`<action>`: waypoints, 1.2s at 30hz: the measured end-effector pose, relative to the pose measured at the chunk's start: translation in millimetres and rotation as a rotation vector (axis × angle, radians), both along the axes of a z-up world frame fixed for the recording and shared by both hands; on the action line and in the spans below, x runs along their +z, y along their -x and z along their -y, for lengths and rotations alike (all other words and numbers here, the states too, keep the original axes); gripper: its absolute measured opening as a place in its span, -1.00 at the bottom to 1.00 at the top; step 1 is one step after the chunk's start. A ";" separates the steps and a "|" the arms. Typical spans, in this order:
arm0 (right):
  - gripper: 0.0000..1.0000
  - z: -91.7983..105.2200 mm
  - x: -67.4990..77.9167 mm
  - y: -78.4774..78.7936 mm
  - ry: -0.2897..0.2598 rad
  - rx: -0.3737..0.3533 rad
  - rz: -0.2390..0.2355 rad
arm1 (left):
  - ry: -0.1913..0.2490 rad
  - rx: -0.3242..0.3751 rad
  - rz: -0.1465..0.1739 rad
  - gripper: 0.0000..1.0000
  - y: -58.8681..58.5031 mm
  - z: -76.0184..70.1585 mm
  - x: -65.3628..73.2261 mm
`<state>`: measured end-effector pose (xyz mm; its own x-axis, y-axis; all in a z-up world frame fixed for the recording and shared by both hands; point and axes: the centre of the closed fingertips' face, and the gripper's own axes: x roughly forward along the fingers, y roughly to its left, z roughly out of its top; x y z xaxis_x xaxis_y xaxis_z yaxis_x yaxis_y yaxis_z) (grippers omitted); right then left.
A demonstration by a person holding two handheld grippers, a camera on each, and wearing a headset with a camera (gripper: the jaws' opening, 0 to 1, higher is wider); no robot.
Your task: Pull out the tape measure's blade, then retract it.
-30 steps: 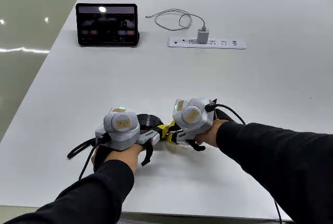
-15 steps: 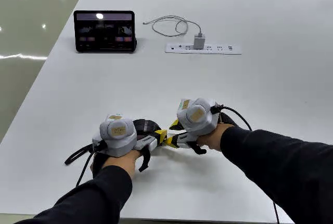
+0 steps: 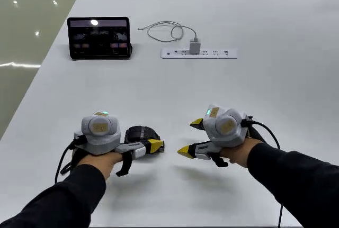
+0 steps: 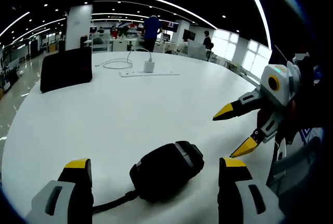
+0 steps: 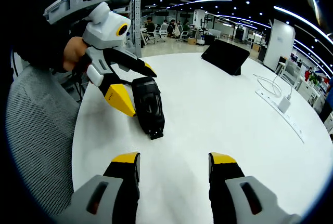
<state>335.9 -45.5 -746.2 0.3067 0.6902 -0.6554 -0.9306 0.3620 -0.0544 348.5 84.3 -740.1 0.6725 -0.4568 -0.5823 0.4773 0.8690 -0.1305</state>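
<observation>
Hand-held grippers part; tape measure lies on the counter.
The right hand-held gripper, half a second ago close against the left one at the tape measure, now sits apart from it, jaws wide and empty. The left hand-held gripper is also wide, straddling the black case without touching it. No blade shows, so it looks retracted.
</observation>
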 end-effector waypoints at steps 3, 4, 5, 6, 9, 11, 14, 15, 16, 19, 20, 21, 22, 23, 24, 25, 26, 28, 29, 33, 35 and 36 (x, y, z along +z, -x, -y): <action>0.04 11.7 3.2 2.5 -0.008 -0.021 0.004 | 0.036 -0.058 -0.004 1.00 9.1 2.2 6.3; 0.06 15.6 3.8 3.0 -0.011 -0.029 0.004 | 0.062 -0.074 -0.027 1.00 13.2 3.7 6.8; 0.07 21.2 3.4 2.3 -0.019 -0.045 -0.002 | 0.086 -0.082 -0.049 1.00 17.7 3.8 6.6; 0.08 24.5 3.5 2.6 -0.023 -0.056 -0.010 | 0.078 -0.080 -0.041 1.00 17.7 -0.7 6.4; 0.13 36.3 6.4 5.0 -0.029 -0.083 -0.009 | 0.093 -0.095 -0.035 1.00 24.9 -6.7 6.8; 0.15 43.9 8.4 7.8 -0.036 -0.099 -0.015 | 0.097 -0.087 -0.039 1.00 29.4 -11.8 5.6; 0.24 57.2 9.9 11.6 -0.048 -0.129 -0.019 | 0.092 -0.102 -0.044 1.00 38.1 -16.4 3.4; 0.26 63.9 10.1 13.9 -0.052 -0.143 -0.018 | 0.080 -0.113 -0.040 1.00 42.4 -18.6 2.9; 0.27 68.1 10.3 15.6 -0.055 -0.152 -0.018 | 0.075 -0.116 -0.043 1.00 45.0 -20.0 2.9; 0.34 83.2 9.6 24.7 -0.056 -0.171 -0.021 | 0.068 -0.151 -0.024 1.00 56.6 -21.9 11.9; 0.38 89.8 9.2 28.6 -0.050 -0.176 -0.023 | 0.060 -0.161 -0.018 1.00 60.2 -23.9 15.0; 0.40 94.5 9.7 30.9 -0.048 -0.182 -0.023 | 0.049 -0.167 -0.025 1.00 62.7 -26.3 15.2; 0.41 99.3 10.7 33.3 -0.048 -0.188 -0.023 | 0.044 -0.171 -0.029 1.00 64.4 -29.1 15.8; 0.43 106.4 11.8 36.4 -0.046 -0.200 -0.023 | 0.045 -0.180 -0.048 1.00 68.1 -32.1 16.0; 0.44 111.2 13.1 39.3 -0.045 -0.206 -0.025 | 0.056 -0.198 -0.111 1.00 77.7 -32.3 12.4; 0.47 118.5 17.2 43.5 -0.054 -0.214 -0.020 | 0.049 -0.231 -0.111 1.00 81.7 -33.5 13.9; 0.50 123.0 20.2 45.1 -0.066 -0.226 -0.013 | 0.030 -0.240 -0.073 1.00 79.9 -36.5 16.7; 0.52 136.2 24.2 51.1 -0.083 -0.252 -0.019 | 0.027 -0.242 -0.058 1.00 84.4 -42.6 19.1; 0.54 141.1 25.6 53.7 -0.083 -0.257 -0.019 | 0.026 -0.234 -0.067 1.00 84.9 -46.4 18.0; 0.61 165.3 26.6 59.2 -0.065 -0.292 -0.008 | 0.028 -0.190 -0.057 1.00 84.7 -63.8 19.3; 0.67 175.8 26.5 60.0 -0.058 -0.306 0.018 | 0.064 -0.169 -0.106 0.97 90.6 -67.7 20.3; 0.69 178.7 24.6 61.7 -0.051 -0.308 0.015 | 0.077 -0.160 -0.109 0.95 90.4 -69.2 21.8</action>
<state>274.2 -224.2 -721.6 0.5157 0.5955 -0.6160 -0.7760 0.6293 -0.0413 258.0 153.5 -718.4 0.5226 -0.5992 -0.6065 0.5882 0.7684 -0.2523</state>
